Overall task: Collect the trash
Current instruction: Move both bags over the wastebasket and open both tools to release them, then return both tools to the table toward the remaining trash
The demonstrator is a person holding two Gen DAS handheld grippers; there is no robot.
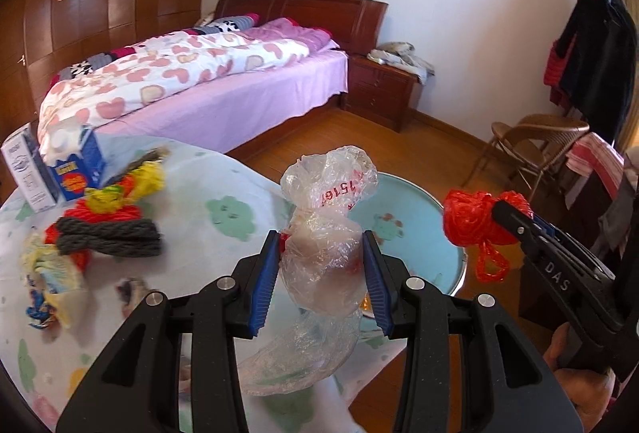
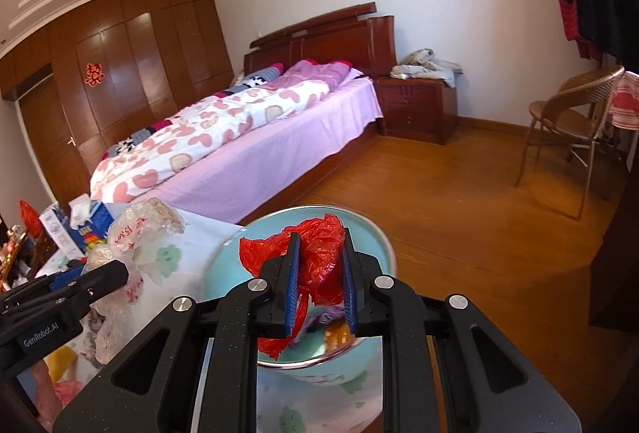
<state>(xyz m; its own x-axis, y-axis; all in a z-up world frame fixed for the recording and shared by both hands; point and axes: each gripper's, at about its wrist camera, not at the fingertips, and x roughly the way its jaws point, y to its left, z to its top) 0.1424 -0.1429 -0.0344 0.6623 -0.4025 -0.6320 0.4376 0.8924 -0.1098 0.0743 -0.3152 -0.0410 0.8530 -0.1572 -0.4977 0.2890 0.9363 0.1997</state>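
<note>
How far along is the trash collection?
Done: some scraps already lie in the light-blue round basin. In hand: left gripper clamps a crumpled clear plastic bag; right gripper clamps a crumpled red plastic bag above the basin. Left: coloured yarn bundles and a yellowish wrapper on the table.

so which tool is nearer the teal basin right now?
Right. The right tool, shut on the red bag, hangs directly over the teal basin. The left tool, clamping the clear plastic bag, is beside it over the tablecloth.
</note>
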